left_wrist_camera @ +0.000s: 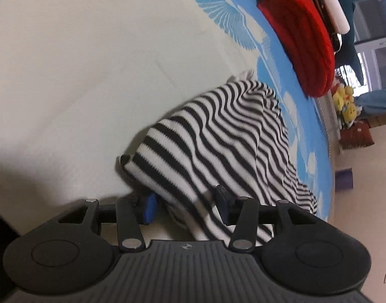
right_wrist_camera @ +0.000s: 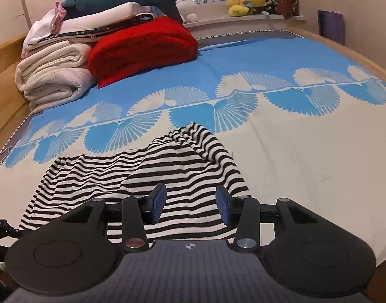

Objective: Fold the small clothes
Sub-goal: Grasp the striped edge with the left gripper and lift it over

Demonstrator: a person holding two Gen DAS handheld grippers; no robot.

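The striped garment [right_wrist_camera: 152, 176] lay between the parted, empty fingers of both the right gripper [right_wrist_camera: 190, 205] and the left gripper [left_wrist_camera: 185, 205], its bulk ahead toward the red blanket [right_wrist_camera: 142, 48].

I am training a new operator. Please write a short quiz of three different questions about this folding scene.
1. True or false: the left gripper has its fingers wide apart, with striped cloth between them.
2. What lies beside the red blanket at the head of the bed? A) rolled white quilt B) laptop C) shoes
3. Fill in: the striped garment lies ____, not flat.

Key: 1 true; 2 A; 3 bunched
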